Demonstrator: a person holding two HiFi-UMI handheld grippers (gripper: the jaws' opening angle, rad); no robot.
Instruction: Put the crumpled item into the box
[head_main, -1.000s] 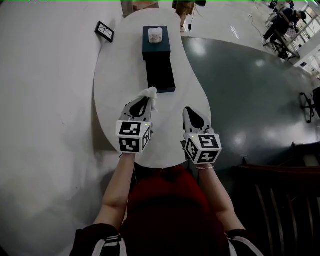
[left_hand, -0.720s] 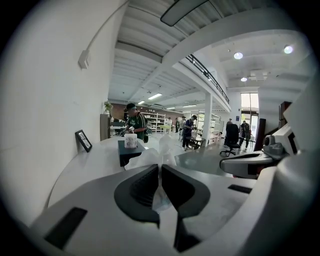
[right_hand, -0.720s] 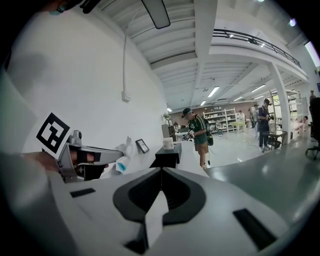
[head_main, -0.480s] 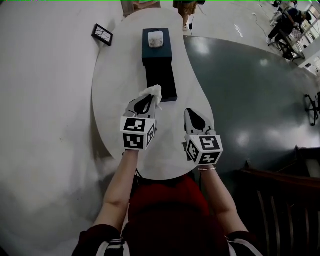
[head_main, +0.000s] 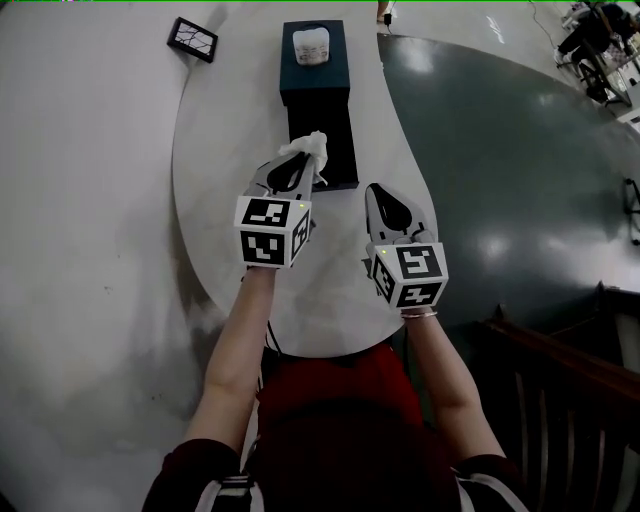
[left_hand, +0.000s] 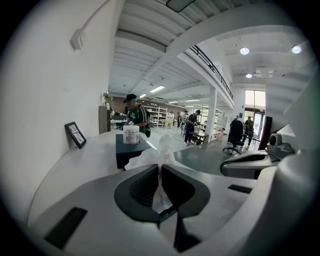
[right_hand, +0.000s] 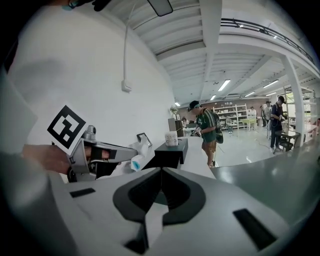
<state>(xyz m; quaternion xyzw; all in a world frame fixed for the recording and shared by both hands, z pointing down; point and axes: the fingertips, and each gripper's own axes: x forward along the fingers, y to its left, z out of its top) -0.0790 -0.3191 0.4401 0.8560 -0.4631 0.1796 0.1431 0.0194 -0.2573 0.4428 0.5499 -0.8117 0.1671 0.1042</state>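
Note:
A crumpled white paper wad (head_main: 307, 148) sticks out of my left gripper (head_main: 298, 163), which is shut on it and hangs at the near left corner of the long dark box (head_main: 325, 120). In the left gripper view the wad (left_hand: 156, 156) bulges past the jaws, with the box (left_hand: 129, 150) beyond. My right gripper (head_main: 384, 196) is shut and empty, to the right of the box's near end. From the right gripper view, the left gripper (right_hand: 102, 152) and its wad (right_hand: 138, 151) sit to the left of the box (right_hand: 170, 152).
A white roll (head_main: 311, 45) stands on the raised far part of the box. A small black picture frame (head_main: 192, 38) lies at the far left of the white table (head_main: 220, 200). Dark floor (head_main: 520, 170) runs along the right; people stand far off.
Both grippers have moved forward along the table. The left one has carried the wad up to the box's near end.

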